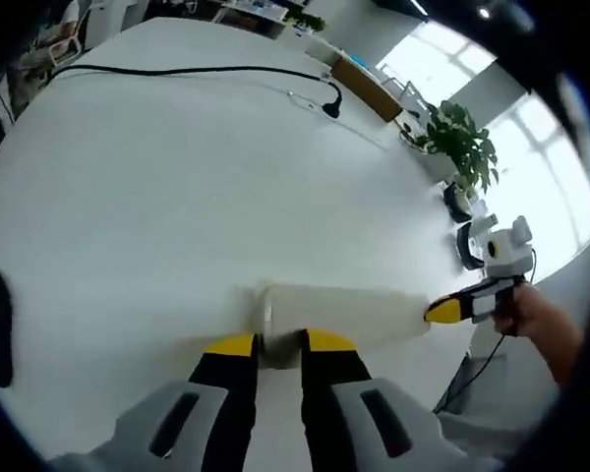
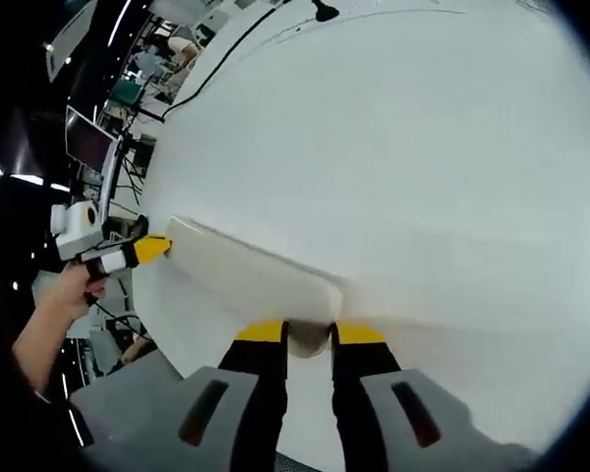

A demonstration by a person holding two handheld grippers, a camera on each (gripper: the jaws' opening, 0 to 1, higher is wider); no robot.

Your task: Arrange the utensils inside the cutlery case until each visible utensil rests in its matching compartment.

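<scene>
on the bare white worktop (image 1: 177,197) the closed cutlery case (image 1: 339,310) lies between both tools, left tool (image 1: 280,344) and right tool (image 2: 310,334) each narrowed onto an end, so opening looks next, calling for a steady hold.

Cream cutlery case (image 1: 339,315), white table (image 1: 177,177), yellow-tipped black tool (image 1: 280,346).
</scene>
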